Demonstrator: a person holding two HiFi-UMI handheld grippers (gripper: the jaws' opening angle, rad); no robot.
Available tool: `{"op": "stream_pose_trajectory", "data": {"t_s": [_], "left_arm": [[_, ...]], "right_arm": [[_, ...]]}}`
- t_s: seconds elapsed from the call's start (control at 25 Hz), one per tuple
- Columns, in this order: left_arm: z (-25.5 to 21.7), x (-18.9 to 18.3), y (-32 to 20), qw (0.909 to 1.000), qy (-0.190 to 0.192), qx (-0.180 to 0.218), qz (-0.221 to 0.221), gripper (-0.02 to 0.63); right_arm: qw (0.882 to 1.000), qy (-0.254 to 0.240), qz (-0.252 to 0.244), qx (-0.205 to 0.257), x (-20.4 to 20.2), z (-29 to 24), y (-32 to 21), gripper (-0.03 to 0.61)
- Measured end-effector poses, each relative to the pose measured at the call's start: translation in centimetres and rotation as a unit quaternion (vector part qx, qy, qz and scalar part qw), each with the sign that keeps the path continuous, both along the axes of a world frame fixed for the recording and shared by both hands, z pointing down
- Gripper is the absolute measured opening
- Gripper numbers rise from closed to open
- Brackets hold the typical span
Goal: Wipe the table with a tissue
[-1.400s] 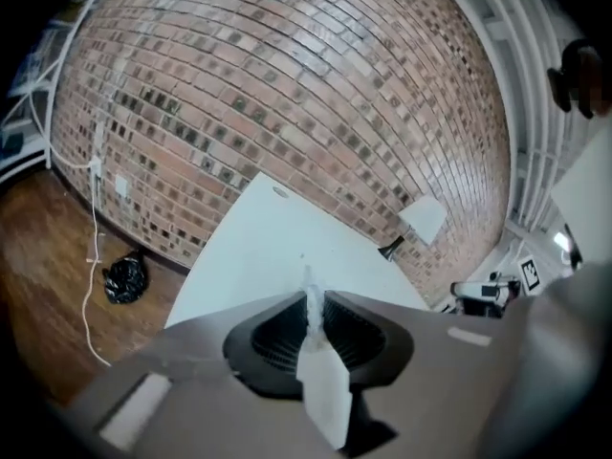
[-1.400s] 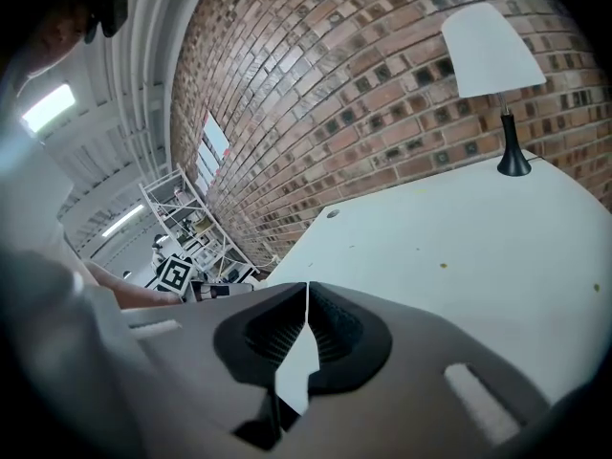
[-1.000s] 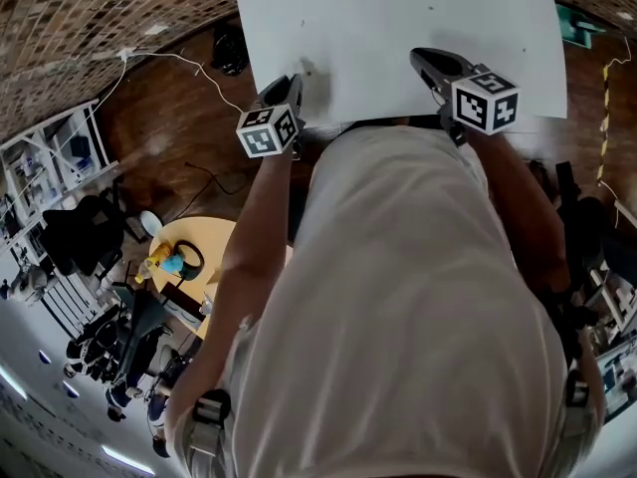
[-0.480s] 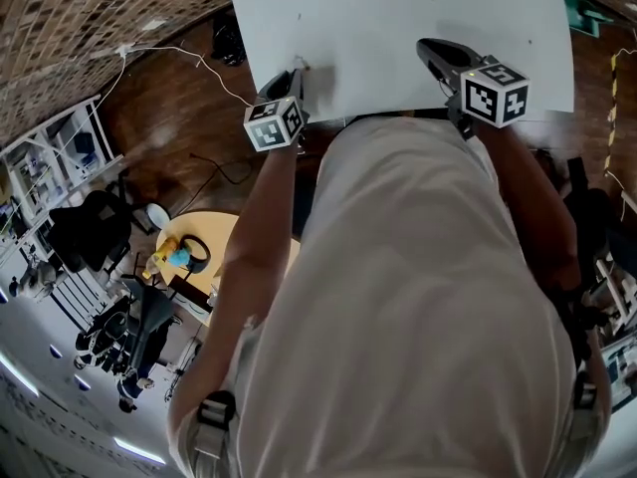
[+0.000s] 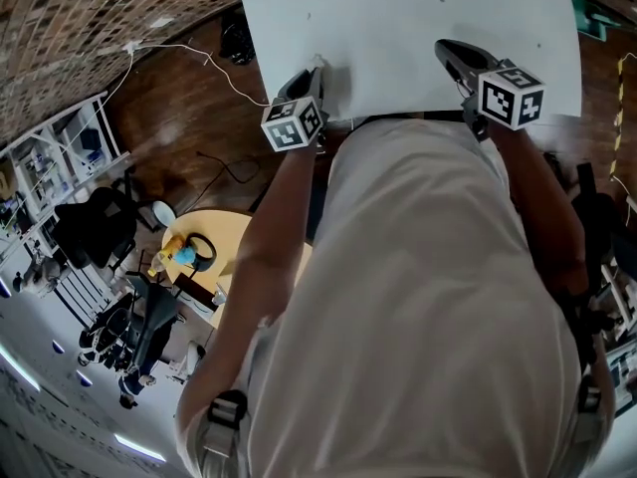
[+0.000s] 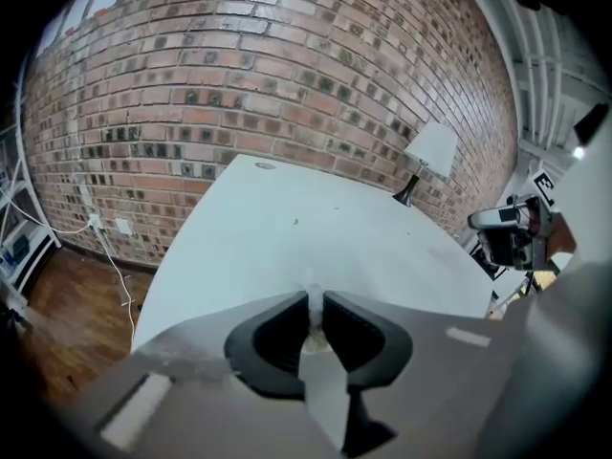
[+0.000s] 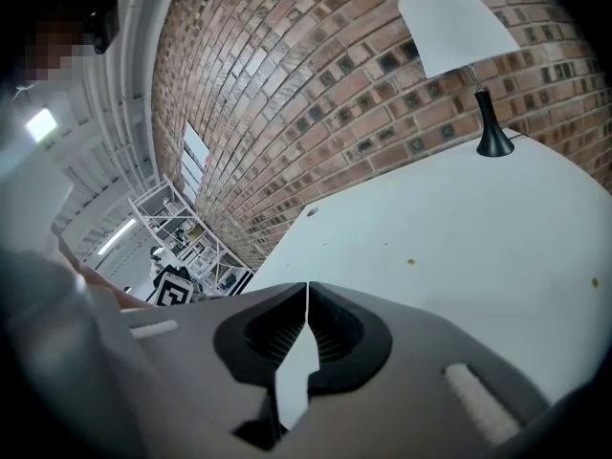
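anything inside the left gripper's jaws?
Yes: a small wad of white tissue, pinched at the tips of the left gripper, whose jaws have just been closing. How far the tissue extends below is covered by the jaws.

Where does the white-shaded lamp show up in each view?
Head view: not in it.
Left gripper view: lamp mid-right, at the far edge of the white table.
Right gripper view: lamp at top right.
Shared landmark: the white table.

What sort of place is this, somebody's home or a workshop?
Likely a workshop or lab: a bare brick wall, a plain white table with a lamp, and metal shelves of gear.
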State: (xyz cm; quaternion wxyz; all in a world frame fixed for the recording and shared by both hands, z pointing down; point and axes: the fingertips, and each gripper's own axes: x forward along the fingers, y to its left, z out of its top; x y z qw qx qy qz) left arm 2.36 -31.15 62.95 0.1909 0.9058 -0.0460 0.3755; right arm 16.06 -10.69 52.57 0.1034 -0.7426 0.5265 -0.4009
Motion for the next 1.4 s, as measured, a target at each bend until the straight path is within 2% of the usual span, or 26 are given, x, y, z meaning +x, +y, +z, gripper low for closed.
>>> {"op": "stream_pose_trajectory", "data": {"t_s": [0.2,0.36,0.48,0.6,0.72,0.88,1.04,1.24,1.32,1.4], "left_arm": [[0.1,0.4,2.5,0.9995,0.003,0.006,0.031,0.052],[0.2,0.6,4.3,0.9988,0.004,-0.020,0.045,0.051],[-0.6,0.8,4.8,0.9963,0.030,-0.037,0.071,0.051],[-2.0,0.4,1.9,0.9981,0.056,-0.015,0.023,0.052],[-1.5,-0.7,-2.0,0.9991,0.032,0.020,-0.020,0.054],[-0.3,-1.7,-4.4,0.9978,-0.006,0.064,-0.013,0.054],[-0.1,-1.5,-3.0,0.9981,0.001,0.059,-0.017,0.054],[-0.2,-0.1,0.4,0.9991,0.001,0.042,0.005,0.054],[-0.2,1.1,2.8,0.9991,0.008,0.015,0.040,0.052],[-0.2,2.0,5.0,0.9962,0.011,0.019,0.084,0.052]], "right_arm": [[1.000,0.000,-0.005,-0.003,-0.1,0.2,-0.1,0.014],[1.000,0.001,-0.004,-0.004,-0.1,0.1,0.2,0.014],[1.000,0.001,-0.001,-0.005,0.0,0.0,0.1,0.014],[1.000,0.001,0.002,-0.002,0.3,-0.4,0.1,0.014],[1.000,0.002,0.006,-0.003,0.4,-0.4,0.3,0.014],[1.000,0.001,0.006,-0.004,-0.2,-0.2,0.4,0.014],[1.000,-0.002,0.007,-0.005,-0.2,-0.1,0.8,0.014],[1.000,-0.004,0.007,-0.006,-0.3,-0.2,0.8,0.014],[1.000,-0.004,0.003,-0.005,-0.4,-0.2,0.5,0.014],[1.000,0.002,-0.003,-0.009,-0.5,-0.2,0.5,0.014]]}}
